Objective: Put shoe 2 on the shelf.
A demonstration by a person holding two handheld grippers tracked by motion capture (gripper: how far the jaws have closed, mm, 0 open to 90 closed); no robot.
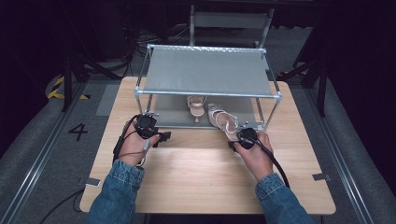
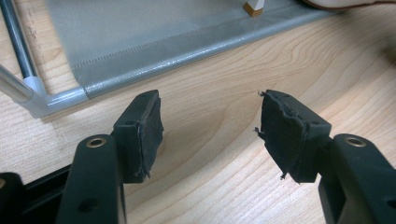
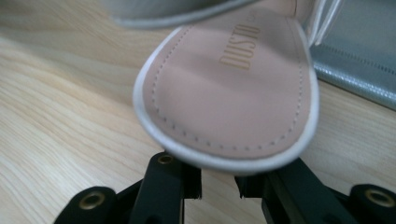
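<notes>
A pale pink sandal (image 1: 224,120) with a white-edged sole lies half on the lower shelf of a metal shoe rack (image 1: 208,94), its heel end out over the front rail. In the right gripper view that heel end (image 3: 233,88) hangs just above my right gripper (image 3: 218,182), whose jaws stand close together beneath it; the sole hides the thin heel. In the high view the right gripper (image 1: 232,143) sits at that end. A second sandal (image 1: 196,106) rests farther in on the shelf. My left gripper (image 1: 163,137) is open over the wood near the rack's front left corner (image 2: 37,98), holding nothing (image 2: 210,126).
The rack has grey fabric shelves; the top shelf (image 1: 208,70) covers most of the lower one (image 2: 140,32). It stands at the far half of the wooden table (image 1: 205,177). A chair (image 1: 231,21) stands behind the table.
</notes>
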